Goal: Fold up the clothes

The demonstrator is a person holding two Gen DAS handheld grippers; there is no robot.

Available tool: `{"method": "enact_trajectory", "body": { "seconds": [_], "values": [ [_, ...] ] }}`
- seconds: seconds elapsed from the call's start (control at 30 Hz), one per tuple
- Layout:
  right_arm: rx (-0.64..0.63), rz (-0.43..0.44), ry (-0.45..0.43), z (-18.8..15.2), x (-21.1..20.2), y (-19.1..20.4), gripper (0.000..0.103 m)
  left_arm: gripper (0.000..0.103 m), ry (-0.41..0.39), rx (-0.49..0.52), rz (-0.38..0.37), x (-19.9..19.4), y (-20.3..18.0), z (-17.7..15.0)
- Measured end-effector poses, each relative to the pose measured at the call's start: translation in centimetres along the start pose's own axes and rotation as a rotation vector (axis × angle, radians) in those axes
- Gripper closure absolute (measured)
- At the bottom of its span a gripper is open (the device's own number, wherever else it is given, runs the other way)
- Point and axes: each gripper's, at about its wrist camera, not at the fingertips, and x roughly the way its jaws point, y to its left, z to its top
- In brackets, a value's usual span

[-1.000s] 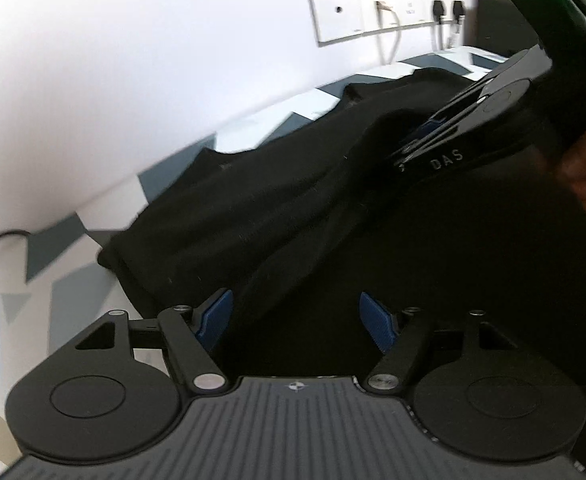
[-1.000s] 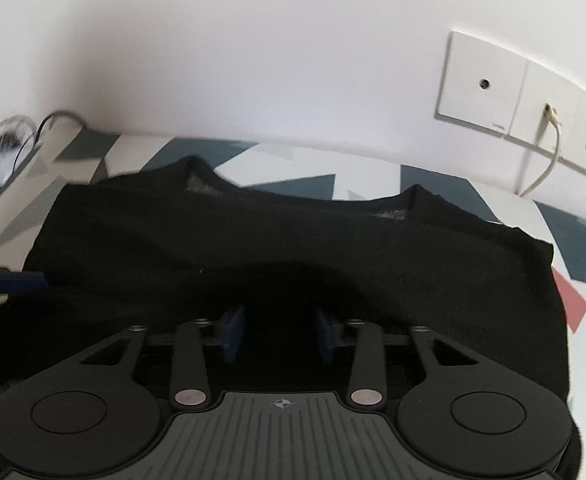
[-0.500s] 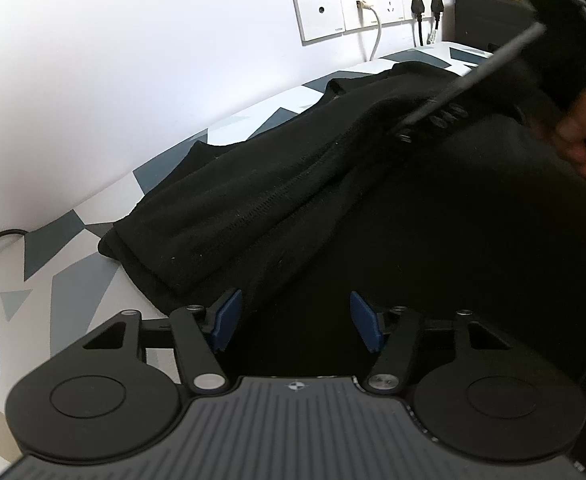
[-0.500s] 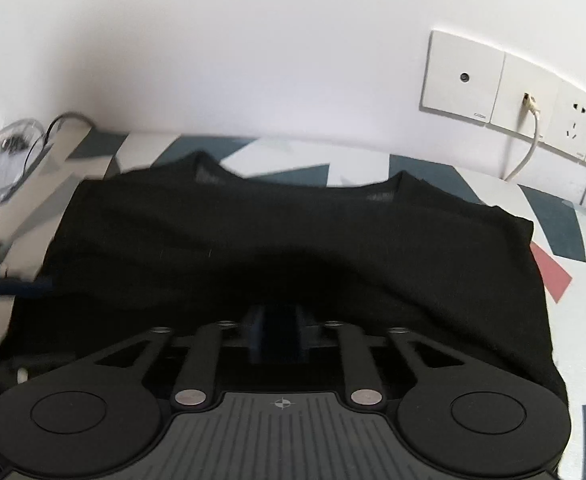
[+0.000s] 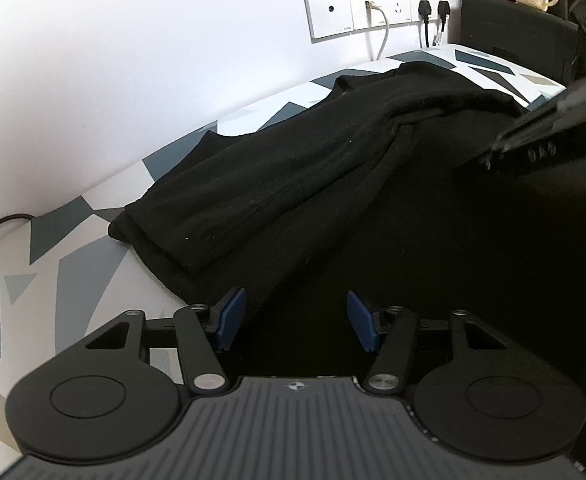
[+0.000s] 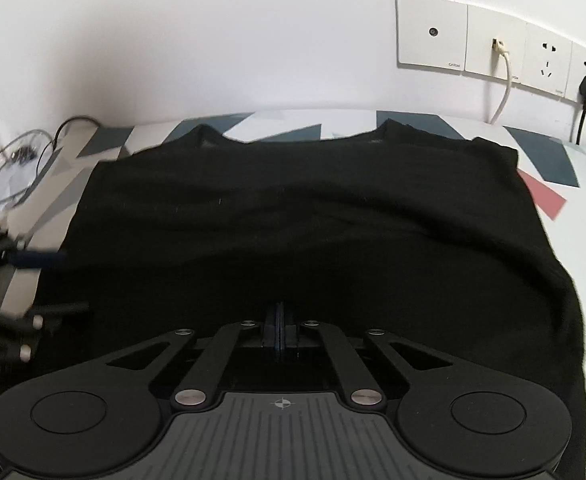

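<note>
Black knit fabric covers most of both views: a dark T-shirt lies spread on a table whose top is patterned with grey, white and red shards, its neckline toward the white wall and its hem toward the cameras. One sleeve side has been laid inward over the body, which reads as a first lengthwise fold, presumably so the shirt narrows before it is doubled over. The right gripper sits low at the near hem, its blue pads pressed together with almost no gap; dark cloth fills the space just in front of them, so it looks pinched on the hem, though black on black makes the bite itself hard to confirm. That low, central hold would suit lifting the hem and carrying it toward the collar. The left gripper is spread wide, blue pads well apart, with the shirt's edge running between them but nothing clamped; it seems poised over the left part of the hem so that both hands can raise the edge evenly and keep the fold square. In its view the right gripper appears blurred at the far right. Wall sockets with plugged cables sit behind the table, and loose wires lie at the left end, clear of the garment.
</note>
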Motion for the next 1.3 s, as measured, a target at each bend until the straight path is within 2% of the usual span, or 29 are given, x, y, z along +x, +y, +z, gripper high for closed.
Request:
{"method": "enact_trajectory", "body": {
  "seconds": [0.07,0.1,0.13,0.23,0.37,0.47,0.5,0.53,0.57,0.63,0.7,0.73,0.83,0.87,0.97,1.03,1.1,1.13,1.3],
  "values": [
    [0.002,-0.007,-0.022,0.3,-0.3,-0.1,0.093,0.047,0.003,0.014,0.007,-0.1,-0.3,0.1],
    [0.017,-0.011,-0.032,0.8,-0.1,-0.2,0.08,0.048,0.005,0.024,0.013,0.0,-0.5,0.2],
    [0.043,-0.008,-0.043,1.4,0.2,-0.3,0.073,0.048,0.006,0.032,0.017,0.0,-0.6,0.3],
    [0.112,0.0,-0.064,3.4,1.8,0.0,0.071,0.048,0.006,0.037,0.028,0.1,-0.9,0.5],
    [0.007,-0.106,-0.046,4.6,4.2,1.5,0.07,0.047,0.001,0.005,0.029,0.1,-0.7,0.4],
    [-0.101,-0.147,-0.031,3.6,4.5,2.4,0.072,0.047,-0.002,-0.037,0.017,0.1,-0.2,0.1],
    [-0.135,-0.158,-0.025,3.3,4.1,2.7,0.075,0.047,-0.003,-0.052,0.01,0.1,0.0,0.0],
    [-0.152,-0.165,-0.009,3.0,3.7,2.9,0.093,0.047,-0.006,-0.061,0.007,0.1,0.1,-0.1],
    [-0.157,-0.166,0.019,2.7,3.3,2.8,0.103,0.047,-0.008,-0.07,0.004,0.1,0.3,-0.2],
    [-0.136,-0.155,0.047,2.0,2.6,2.4,0.103,0.047,-0.01,-0.077,0.004,0.1,0.3,-0.2],
    [-0.103,-0.139,0.041,1.6,1.7,1.9,0.102,0.047,-0.009,-0.068,0.01,0.0,0.1,-0.1],
    [-0.088,-0.13,0.014,1.7,1.2,1.8,0.1,0.048,-0.01,-0.058,0.016,0.0,0.0,-0.1],
    [-0.064,-0.098,-0.058,2.6,1.1,2.0,0.079,0.058,-0.012,-0.027,0.049,-0.1,-0.5,-0.1],
    [-0.055,-0.072,-0.064,3.0,1.6,2.2,0.079,0.063,-0.01,-0.022,0.062,-0.1,-0.6,-0.1],
    [-0.071,-0.002,-0.046,4.2,3.5,3.2,0.079,0.065,-0.003,-0.026,0.077,-0.1,-0.6,0.0],
    [-0.119,0.014,-0.007,4.8,5.2,4.0,0.07,0.065,0.001,-0.037,0.078,-0.1,-0.5,0.0],
    [-0.163,-0.044,-0.003,5.0,5.8,4.1,0.061,0.064,0.006,-0.062,0.075,-0.1,-0.1,-0.1],
    [-0.179,-0.077,-0.009,5.1,5.9,4.0,0.05,0.064,0.008,-0.076,0.072,-0.1,0.2,-0.1],
    [-0.107,-0.153,-0.007,4.6,4.9,0.7,0.05,0.062,-0.005,-0.084,0.083,-0.1,0.4,-0.4]
  ]
}}
